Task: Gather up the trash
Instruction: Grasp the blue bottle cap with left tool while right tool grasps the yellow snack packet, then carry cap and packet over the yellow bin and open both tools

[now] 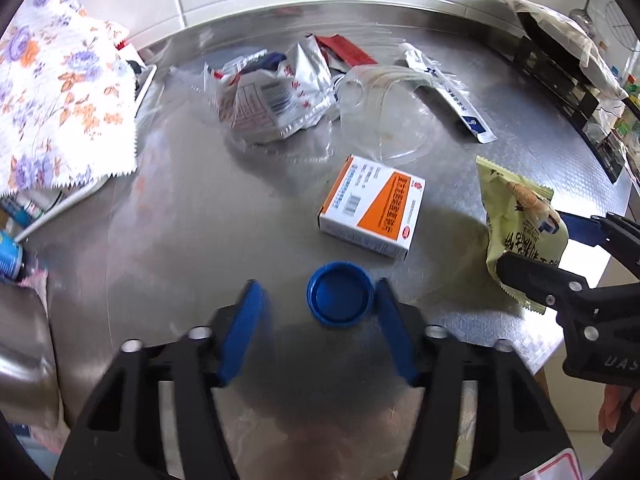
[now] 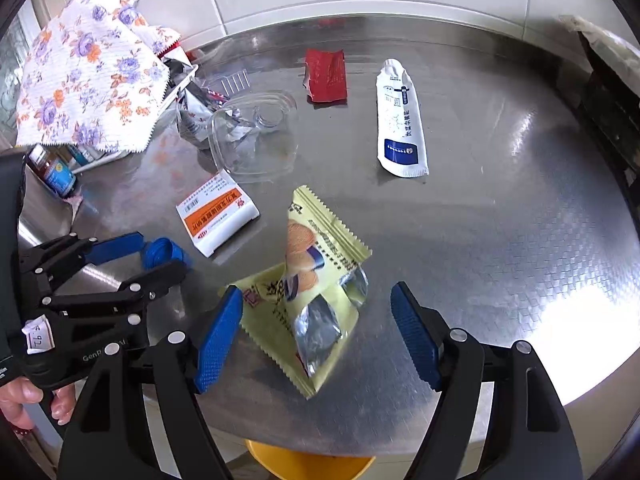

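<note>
The left gripper (image 1: 320, 304) stands with its jaws apart over the steel counter (image 1: 180, 220), and a blue bottle cap (image 1: 340, 299) lies between the blue pads, touching the right-hand one while the left-hand pad stands clear of it. Just ahead of that gripper sits a white and orange medicine box (image 1: 372, 208); farther ahead lie a crumpled silver packet (image 1: 276, 96) and a clear plastic lid (image 1: 380, 112).

The right gripper (image 2: 316, 312) is open too, its jaws wide around a yellow-green snack wrapper (image 2: 316, 280) (torn, silver lining showing), with one pad at the wrapper's edge and the other well apart from it. Beyond it, ahead and slightly right, lies a white toothpaste tube (image 2: 400, 120), and a red wrapper (image 2: 326, 76) sits farther back. A floral cloth (image 2: 88, 68) lies far left of both grippers.
</note>
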